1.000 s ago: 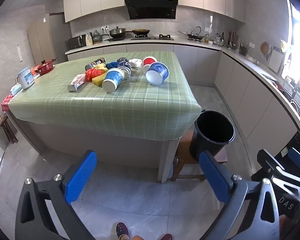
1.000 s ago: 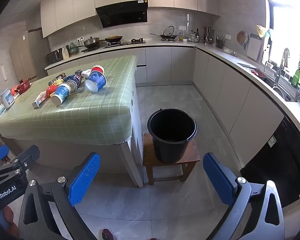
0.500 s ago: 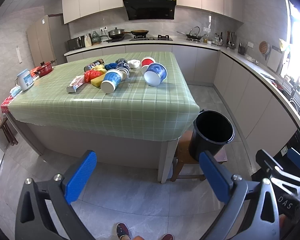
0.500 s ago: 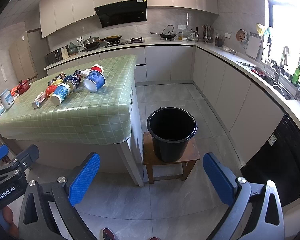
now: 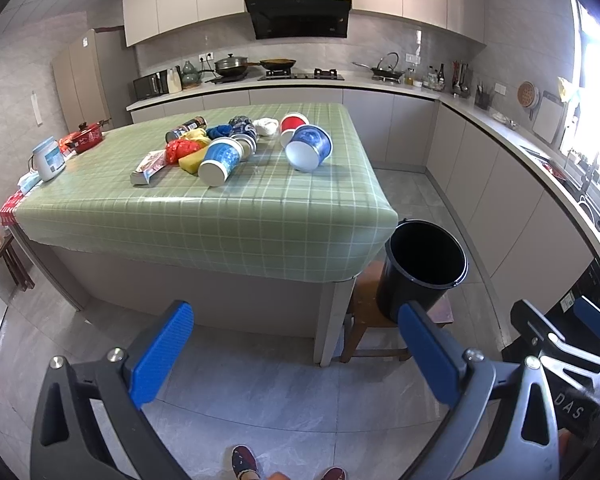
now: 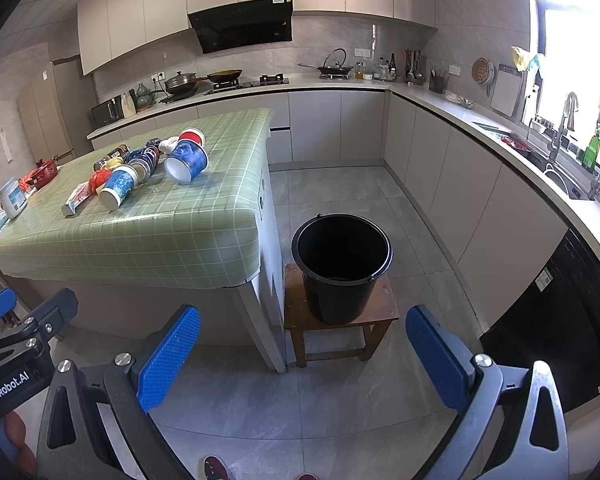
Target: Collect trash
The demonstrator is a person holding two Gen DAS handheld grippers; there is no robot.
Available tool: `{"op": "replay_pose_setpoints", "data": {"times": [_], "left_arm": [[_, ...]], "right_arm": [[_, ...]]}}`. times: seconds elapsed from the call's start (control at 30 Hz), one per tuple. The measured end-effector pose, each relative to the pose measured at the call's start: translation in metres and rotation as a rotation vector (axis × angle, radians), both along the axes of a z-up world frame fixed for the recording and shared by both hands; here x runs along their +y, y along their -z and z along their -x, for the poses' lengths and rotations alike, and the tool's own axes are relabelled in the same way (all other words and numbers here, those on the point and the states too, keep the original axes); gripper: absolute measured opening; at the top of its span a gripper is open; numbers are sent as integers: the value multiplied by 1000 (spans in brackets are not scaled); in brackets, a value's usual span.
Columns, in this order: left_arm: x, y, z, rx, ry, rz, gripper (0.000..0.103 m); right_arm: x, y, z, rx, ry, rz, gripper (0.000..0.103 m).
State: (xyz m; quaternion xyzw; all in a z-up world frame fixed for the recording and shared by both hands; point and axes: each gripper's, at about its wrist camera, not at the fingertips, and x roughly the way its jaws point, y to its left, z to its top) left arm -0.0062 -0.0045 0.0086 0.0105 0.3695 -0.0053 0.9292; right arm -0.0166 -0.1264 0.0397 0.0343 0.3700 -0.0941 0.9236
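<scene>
While both claws hang low over the floor, well back from the table (image 5: 204, 216), nothing has been picked up yet, so this looks like the very start: the walk-up step.

Going left to right in the left wrist view: the left gripper (image 5: 292, 344) has its blue pads (image 5: 160, 354) spread wide w/ nothing between them. Up on the green checked table sits the trash pile (image 5: 236, 144): a flat wrapper (image 5: 150, 166) at the left end, a red crumpled bag (image 5: 180, 150), a blue cup (image 5: 220, 160) lying on its side, a can (image 5: 186, 130) at the back, then a big blue tub (image 5: 310, 152) tipped over, w/ a red tub (image 5: 294, 124) just behind it. To the right, off the table corner, a black bucket (image 5: 422, 268) stands on a small wood stool (image 5: 364, 312). It looks empty, but I can't see the whole bottom.

The right gripper (image 6: 302, 354) is wide open too & holds nothing; it points mostly at the bucket.

Next, I think, the person must step closer & lift a claw up to table height. The big blue tub is nearest the bucket side, so it seems the easy first grab. It's round & on its side, so it may roll.
</scene>
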Motion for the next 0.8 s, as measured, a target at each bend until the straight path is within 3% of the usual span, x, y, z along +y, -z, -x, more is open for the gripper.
{"op": "replay_pose_setpoints", "data": {"times": [0.8], "left_arm": [[-2,1,-4,1,4,-3,103]], "right_arm": [[-6,-1,-1,-8,37,9,103]]}}
